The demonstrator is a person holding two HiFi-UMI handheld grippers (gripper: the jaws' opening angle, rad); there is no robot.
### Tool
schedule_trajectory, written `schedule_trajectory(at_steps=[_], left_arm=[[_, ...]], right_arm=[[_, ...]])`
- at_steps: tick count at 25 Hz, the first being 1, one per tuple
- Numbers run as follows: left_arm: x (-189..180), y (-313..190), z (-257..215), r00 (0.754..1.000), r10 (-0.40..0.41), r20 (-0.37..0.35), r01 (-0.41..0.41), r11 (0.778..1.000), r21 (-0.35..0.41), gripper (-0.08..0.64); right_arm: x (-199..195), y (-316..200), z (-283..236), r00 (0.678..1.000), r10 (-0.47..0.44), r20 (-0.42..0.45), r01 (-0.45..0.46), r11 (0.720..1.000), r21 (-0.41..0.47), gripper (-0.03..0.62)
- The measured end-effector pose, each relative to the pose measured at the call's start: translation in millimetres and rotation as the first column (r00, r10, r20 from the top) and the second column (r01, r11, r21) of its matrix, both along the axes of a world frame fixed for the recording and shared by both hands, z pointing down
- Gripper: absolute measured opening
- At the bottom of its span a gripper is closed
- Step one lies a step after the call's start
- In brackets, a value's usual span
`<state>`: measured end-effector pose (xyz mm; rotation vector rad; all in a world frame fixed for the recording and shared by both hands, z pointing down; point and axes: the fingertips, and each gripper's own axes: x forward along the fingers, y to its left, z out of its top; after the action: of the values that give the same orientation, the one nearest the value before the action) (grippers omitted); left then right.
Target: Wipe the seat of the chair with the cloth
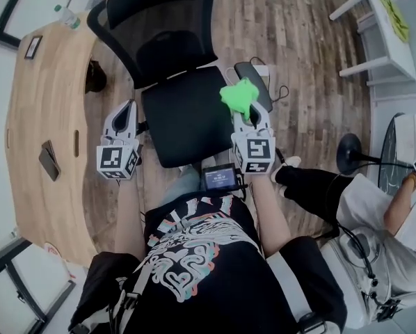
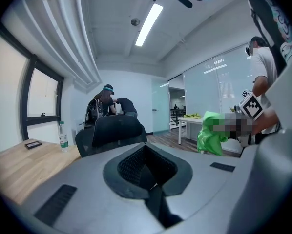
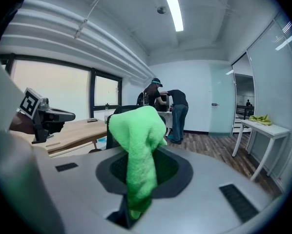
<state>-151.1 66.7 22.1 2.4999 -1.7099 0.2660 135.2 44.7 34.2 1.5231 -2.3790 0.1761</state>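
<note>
The black office chair's seat lies just ahead of me, its mesh backrest on the far side. A bright green cloth hangs bunched from my right gripper, which is shut on it above the seat's right edge. In the right gripper view the cloth stands up between the jaws of the right gripper. My left gripper hovers off the seat's left edge, shut with nothing in it. The left gripper view shows the left gripper, the backrest and the cloth.
A curved wooden table runs along the left with phones and a water bottle. A white table stands at the upper right. Someone sits at the lower right. Cables and a dark pad lie on the floor right of the chair.
</note>
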Motion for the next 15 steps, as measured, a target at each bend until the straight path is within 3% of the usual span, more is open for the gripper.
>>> schedule_trajectory(at_steps=[6,15], left_arm=[[12,20,-19,0.998,0.054,0.042,-0.055,0.998,0.023,0.002],[12,26,-38,0.999,0.024,0.024,-0.026,0.997,0.069,0.002]], right_arm=[[-6,16,-6,1.000,-0.002,0.026,0.002,1.000,0.001,0.055],[-38,21,-32,0.998,-0.042,0.041,0.039,0.998,0.051,0.055]])
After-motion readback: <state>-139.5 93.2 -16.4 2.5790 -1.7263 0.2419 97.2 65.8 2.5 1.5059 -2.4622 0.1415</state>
